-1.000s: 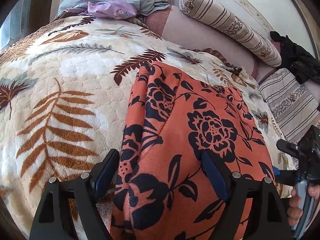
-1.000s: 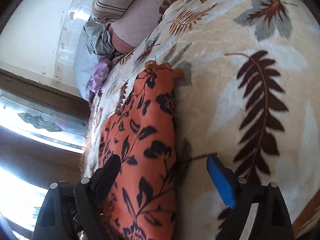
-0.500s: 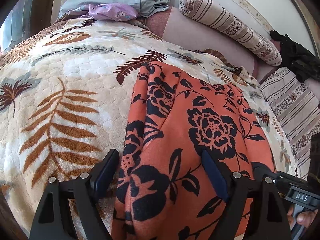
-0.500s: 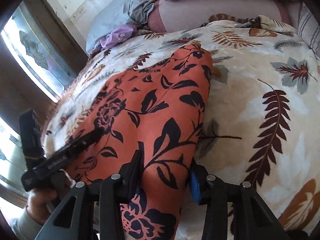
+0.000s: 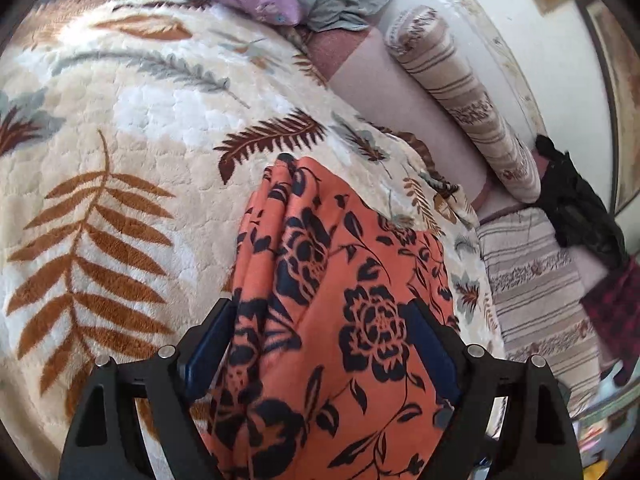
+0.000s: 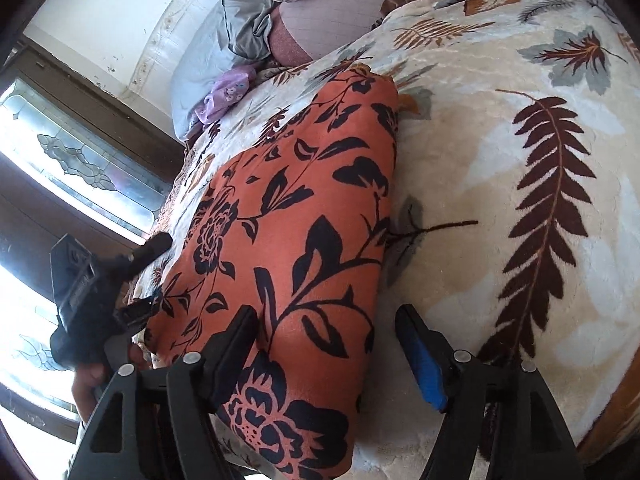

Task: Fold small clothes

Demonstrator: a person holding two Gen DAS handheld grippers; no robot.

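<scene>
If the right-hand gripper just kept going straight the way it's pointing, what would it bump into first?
Probably the orange flowered garment, along its right edge. The right gripper stands open, tilted down toward the leaf-print blanket, which lies just beside that edge. Depth is hard to judge here.

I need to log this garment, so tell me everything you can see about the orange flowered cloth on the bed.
The orange cloth is thin, smooth-looking fabric printed with black flowers, leaves and stems. It lies folded lengthwise into a long strip, with layered edges showing along one side. It rests on the plush leaf-print blanket, its far end narrowing. The open left gripper straddles its near end; the right gripper, jaws just opening, sits over one edge.
</scene>
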